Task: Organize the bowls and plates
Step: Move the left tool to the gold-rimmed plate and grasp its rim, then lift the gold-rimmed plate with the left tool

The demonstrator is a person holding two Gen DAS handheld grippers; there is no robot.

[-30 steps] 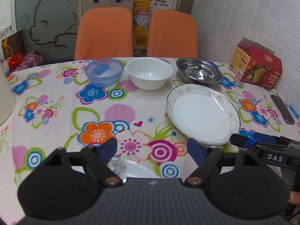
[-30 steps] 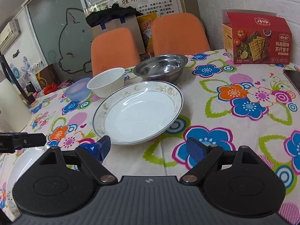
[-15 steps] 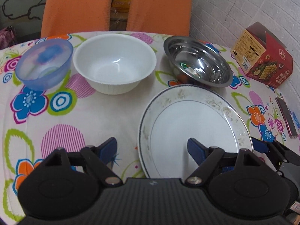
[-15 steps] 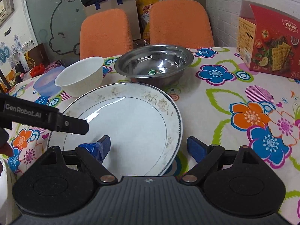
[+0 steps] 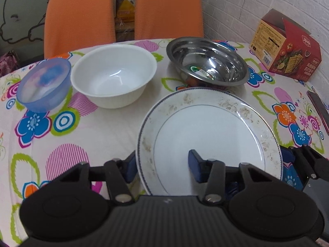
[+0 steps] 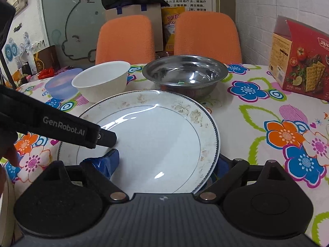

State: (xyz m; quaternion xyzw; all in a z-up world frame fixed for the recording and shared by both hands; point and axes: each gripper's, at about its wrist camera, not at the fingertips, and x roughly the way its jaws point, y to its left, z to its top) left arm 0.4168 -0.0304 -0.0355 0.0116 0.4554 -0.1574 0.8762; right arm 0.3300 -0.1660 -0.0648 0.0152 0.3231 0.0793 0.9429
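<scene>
A: Where is the plate [image 5: 207, 131]?

B: Flat on the flowered cloth [image 5: 98, 127], nearest the cameras, just in front of the steel bowl [image 5: 207, 61]. The white bowl [image 5: 113, 72] sits left of the steel one, and the blue bowl [image 5: 44, 84] further left, the two close side by side.

A: And the left gripper [image 5: 162, 165]?

B: It straddles the plate's left rim, one pad outside the edge, the other over the white well. Its jaws have just been closing and now stand partly open with the rim between them. Whether the pads press on the rim, I cannot tell.

A: The right gripper [image 6: 166, 161]?

B: It straddles the plate's near right rim. Its jaws have just been opening and stand wide, the left pad over the plate's well, the right pad outside and partly hidden under the rim. It has hold of nothing. In its view the left gripper's finger reaches in over the plate from the left.

A: Anything else on the table?

B: A red cracker box [image 6: 300, 59] at the right by the brick wall, and two orange chairs [image 6: 125, 39] behind.
</scene>
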